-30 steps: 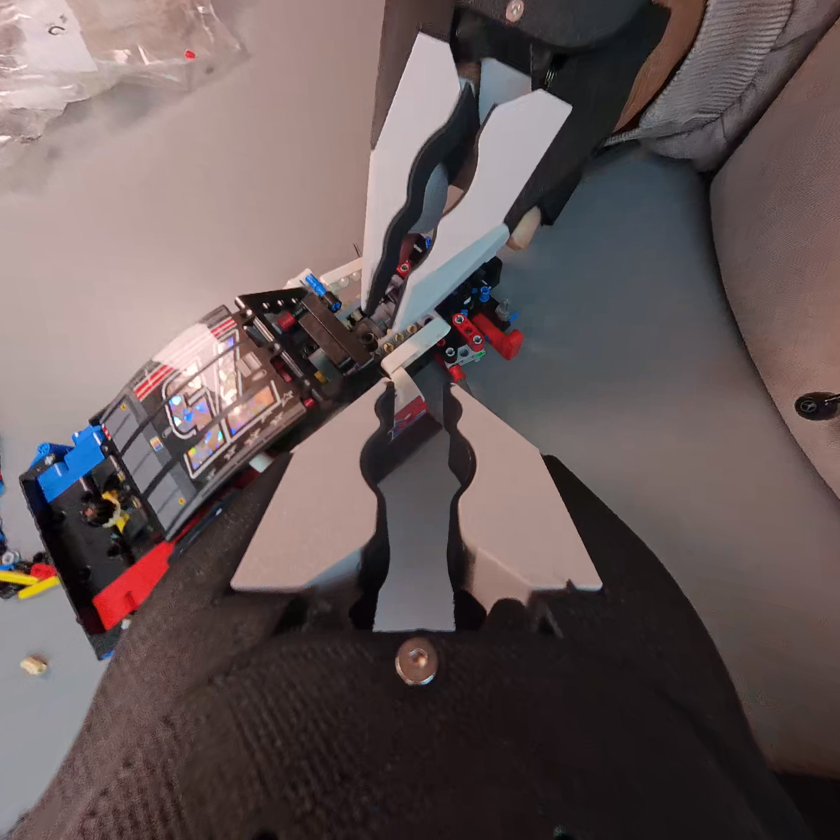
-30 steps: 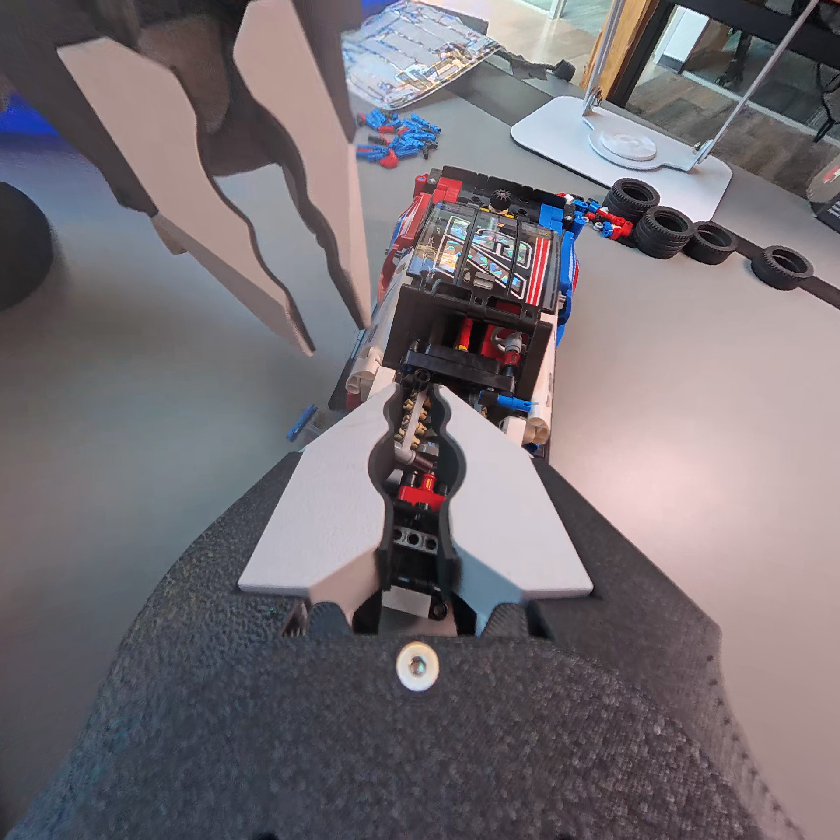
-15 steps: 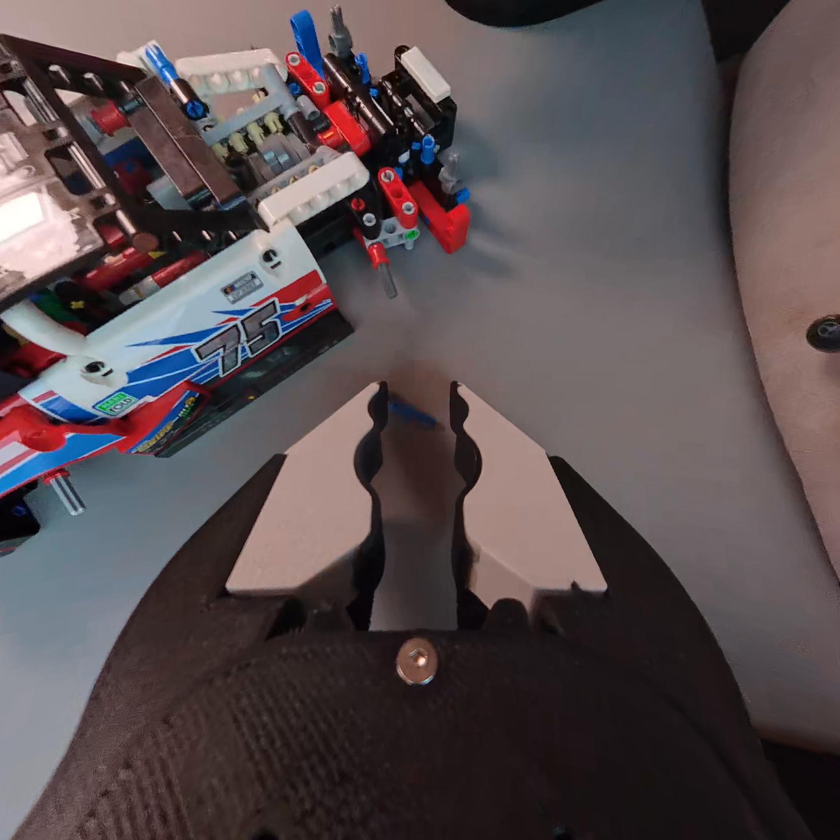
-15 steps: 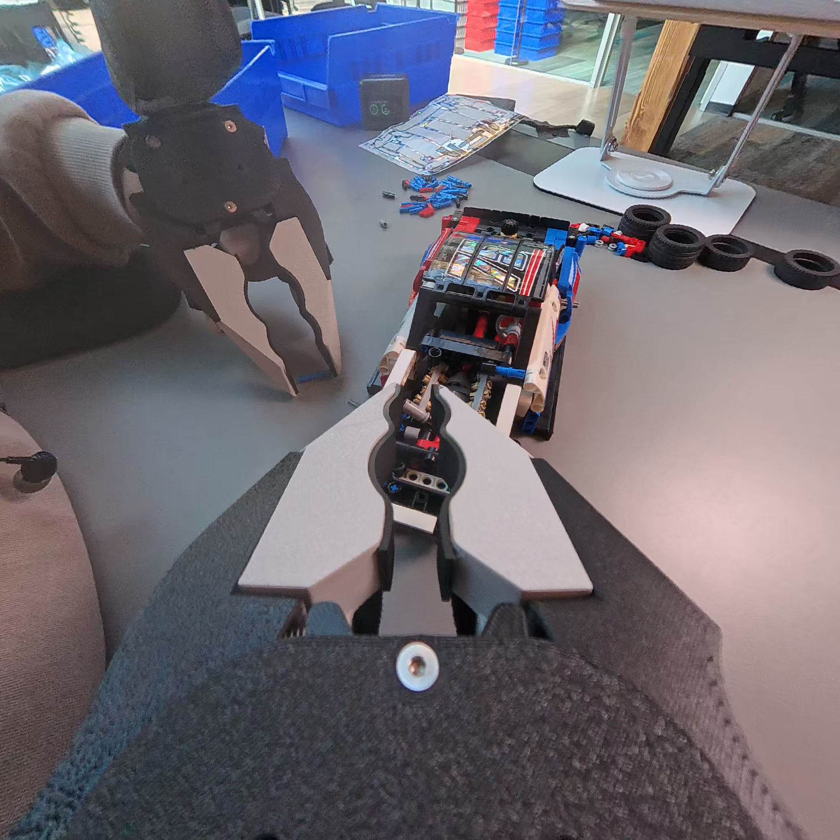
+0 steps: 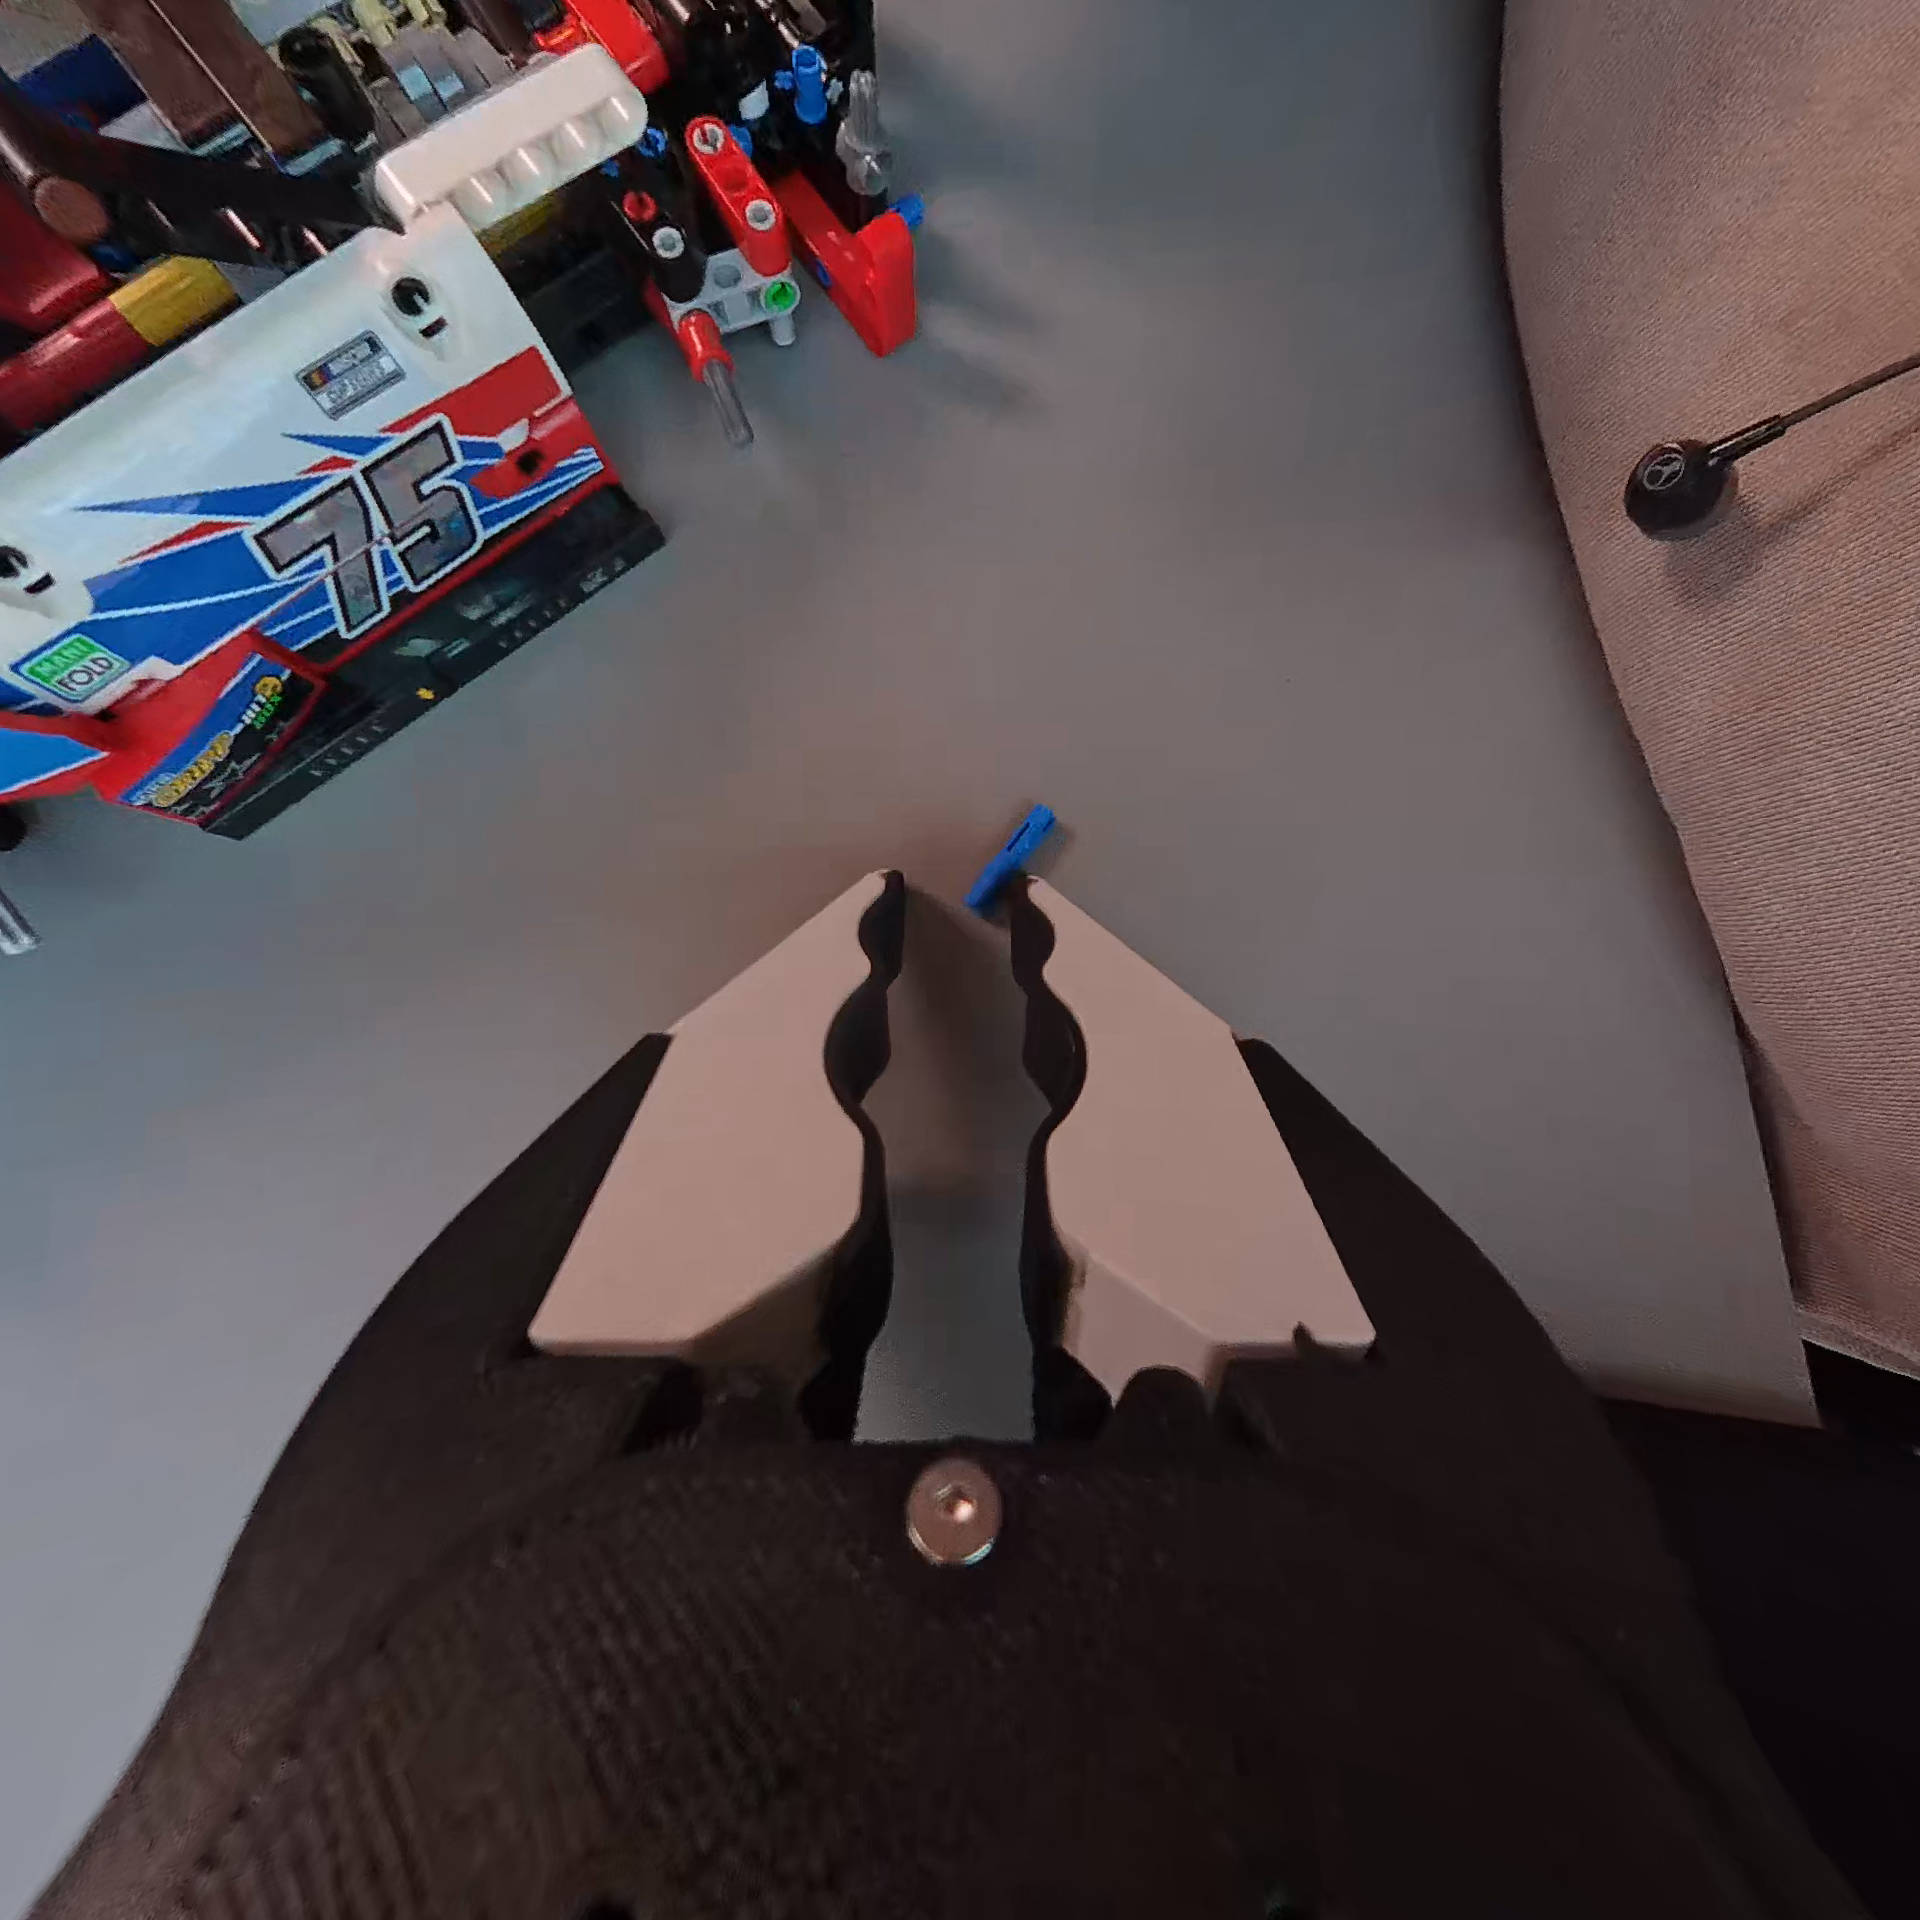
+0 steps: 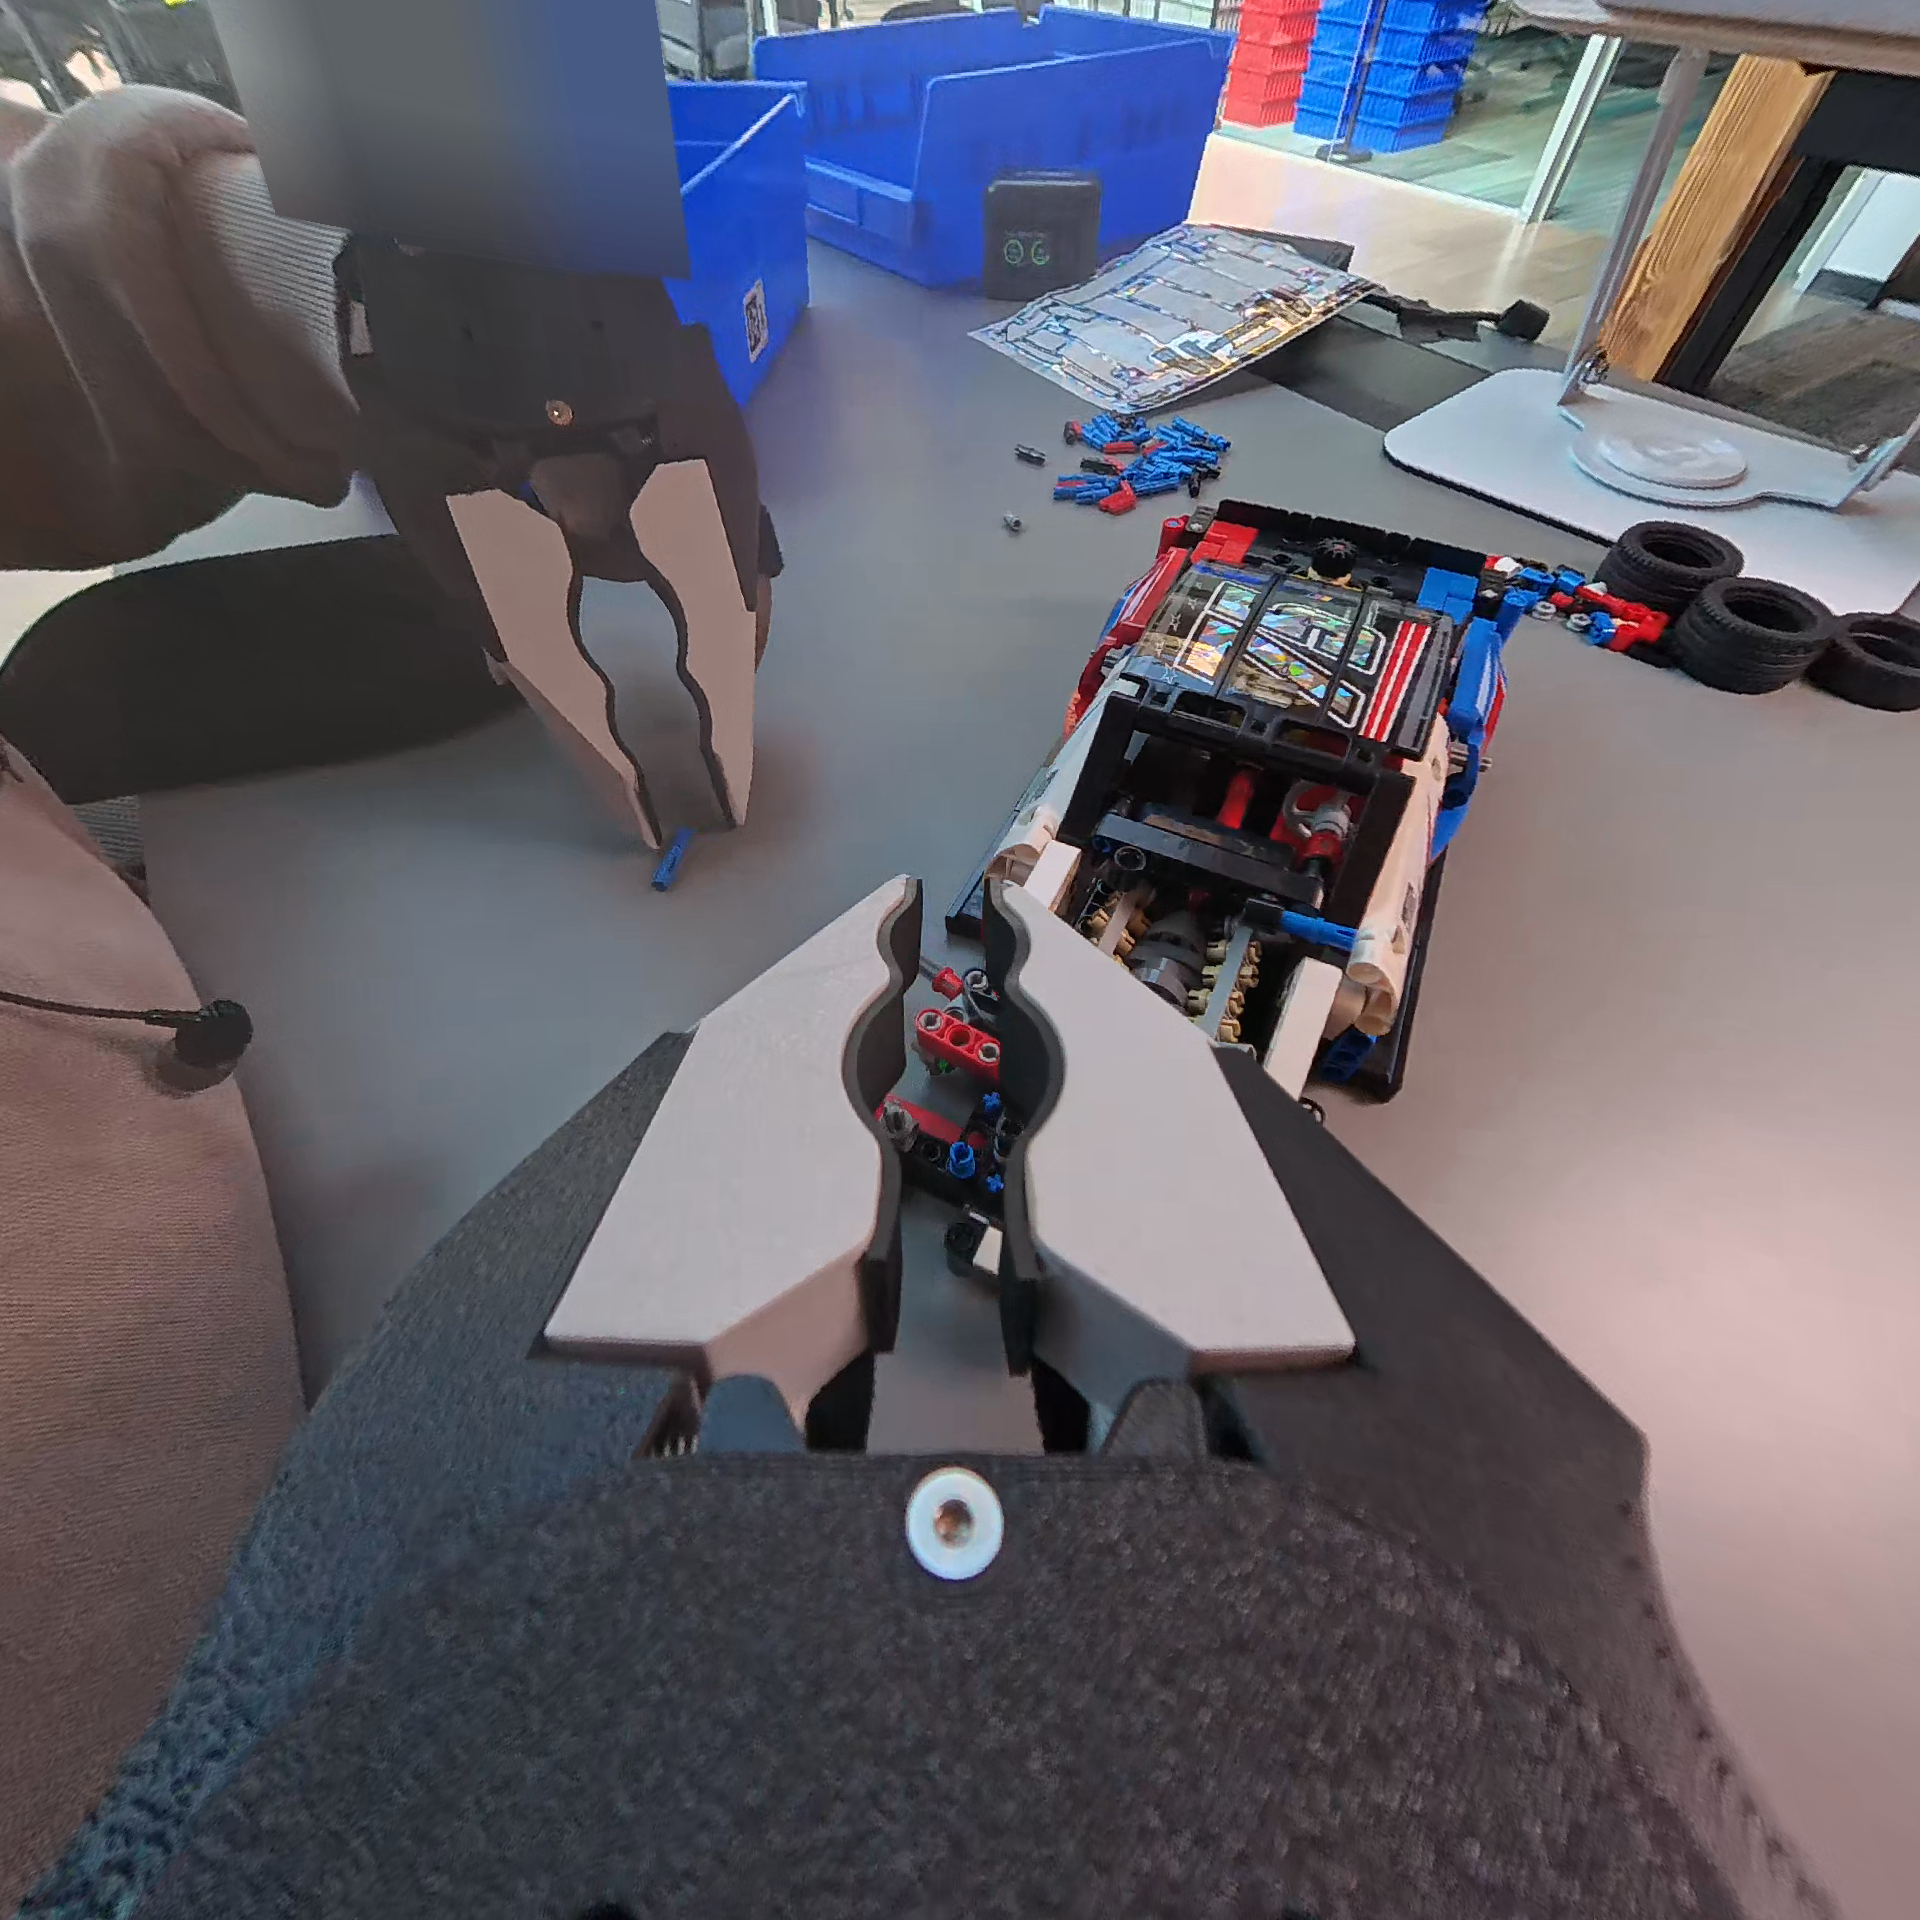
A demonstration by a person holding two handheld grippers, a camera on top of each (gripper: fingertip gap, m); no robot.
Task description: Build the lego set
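The part-built Lego race car (image 6: pixel 1278 748), white, red and blue with a black roof, lies on the grey table; its side shows in the left wrist view (image 5: pixel 312 488). A small blue pin (image 5: pixel 1013 857) lies on the table, touching the tip of my left gripper's right finger. My left gripper (image 5: pixel 956 883) is open and empty, tips down at the table; the right wrist view shows it too (image 6: pixel 686 821), with the pin (image 6: pixel 670 862) just in front. My right gripper (image 6: pixel 951 888) hovers over the car's open front end, jaws a narrow gap apart, holding nothing.
Several black tyres (image 6: pixel 1756 634) and a pile of blue and red pins (image 6: pixel 1143 468) lie beyond the car. Blue bins (image 6: pixel 987 135), a sticker sheet (image 6: pixel 1174 312) and a white stand base (image 6: pixel 1621 468) sit at the back. A person's beige sleeve (image 5: pixel 1714 727) with a clip microphone (image 5: pixel 1678 483) borders the table. Some 15 cm of space lies between my two pairs of fingers.
My left gripper left the car and came down to the table beside the blue pin. My right gripper drew back from the car's front end.
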